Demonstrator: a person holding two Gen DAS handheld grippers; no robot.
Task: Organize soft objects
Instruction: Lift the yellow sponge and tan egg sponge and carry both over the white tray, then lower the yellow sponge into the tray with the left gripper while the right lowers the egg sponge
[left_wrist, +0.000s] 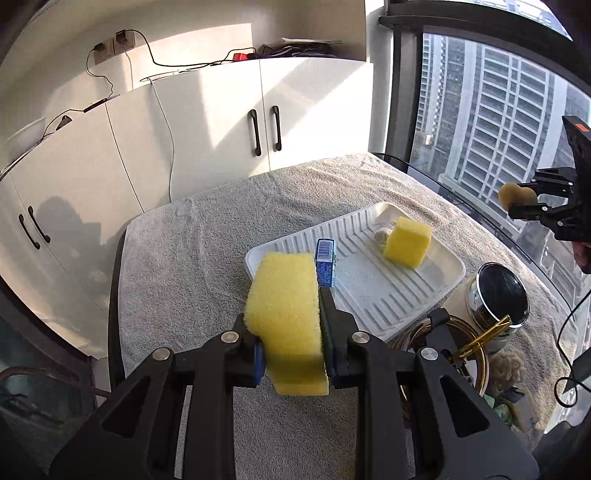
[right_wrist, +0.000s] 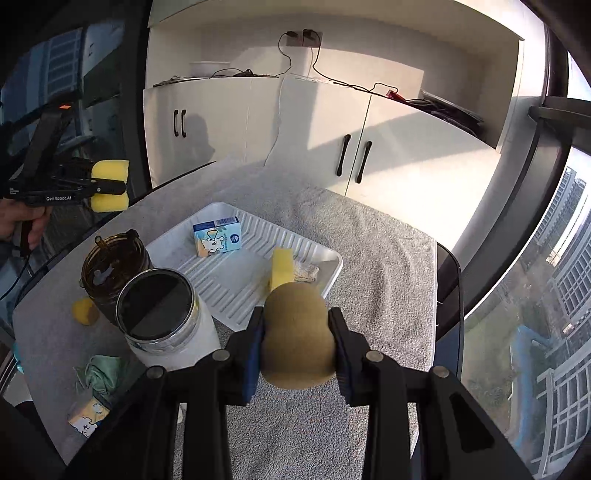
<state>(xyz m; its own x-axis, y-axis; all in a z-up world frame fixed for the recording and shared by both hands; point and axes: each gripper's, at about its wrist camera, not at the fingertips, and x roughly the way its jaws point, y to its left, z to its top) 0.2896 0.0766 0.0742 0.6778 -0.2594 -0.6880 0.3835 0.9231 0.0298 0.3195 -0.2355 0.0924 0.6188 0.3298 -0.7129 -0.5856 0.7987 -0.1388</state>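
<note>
My left gripper (left_wrist: 288, 314) is shut on a thick yellow sponge (left_wrist: 284, 295), held above the grey towel just left of the white ridged tray (left_wrist: 369, 295). The right wrist view shows that gripper (right_wrist: 110, 184) and its sponge (right_wrist: 109, 181) at the far left. My right gripper (right_wrist: 296, 317) is shut on a tan gourd-shaped sponge (right_wrist: 295, 332) above the tray's (right_wrist: 229, 291) near edge. In the left wrist view this gripper (left_wrist: 532, 206) hangs at the right with the tan sponge (left_wrist: 517, 194). In the tray lie a yellow sponge block (left_wrist: 406, 242), a small blue carton (left_wrist: 325, 262) and a beige woven piece (right_wrist: 306, 271).
A white jar with a dark opening (right_wrist: 159, 314) and an amber jar (right_wrist: 110, 266) stand left of the tray. A small yellow sponge (right_wrist: 85, 311), a green cloth (right_wrist: 99, 373) and another carton (right_wrist: 88, 417) lie near them. White cabinets (left_wrist: 266, 125) stand behind the table; windows flank it.
</note>
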